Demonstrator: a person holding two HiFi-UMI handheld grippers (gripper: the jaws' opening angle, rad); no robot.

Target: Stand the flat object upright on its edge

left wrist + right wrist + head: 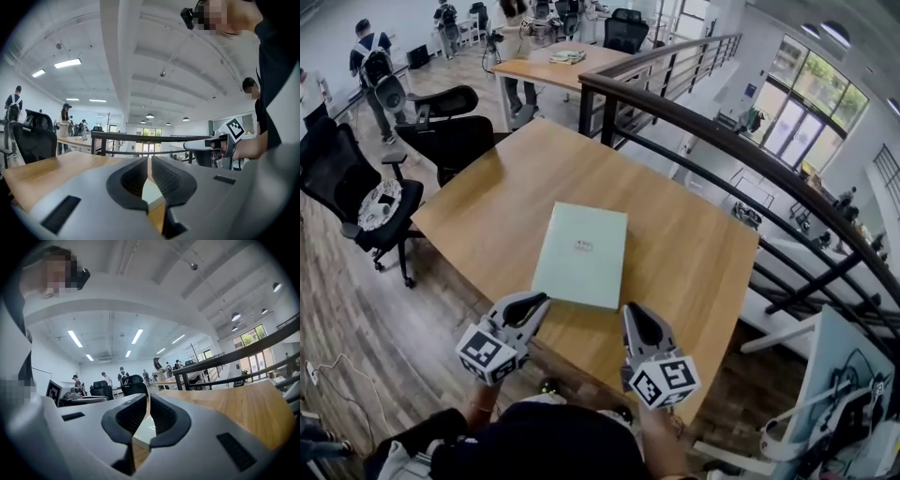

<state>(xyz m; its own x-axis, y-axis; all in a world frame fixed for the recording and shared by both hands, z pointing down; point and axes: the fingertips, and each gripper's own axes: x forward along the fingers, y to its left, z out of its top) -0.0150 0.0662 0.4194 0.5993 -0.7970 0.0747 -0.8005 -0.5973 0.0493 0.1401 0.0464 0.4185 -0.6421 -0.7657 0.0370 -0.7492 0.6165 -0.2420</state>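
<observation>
grip: left gripper [540,299], right gripper [630,310] both clenched, empty | step: approach flat object [581,255] lying on table [698,253] | advice: open first; pinch near edge squarely; tip up slowly

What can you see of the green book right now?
The book is a thin, pale green rectangle with a small mark mid-cover. It lies flat and slightly skewed on the wooden table, near its front edge. Both shut, the left claw and right claw sit at its near corners; contact is unclear.
</observation>
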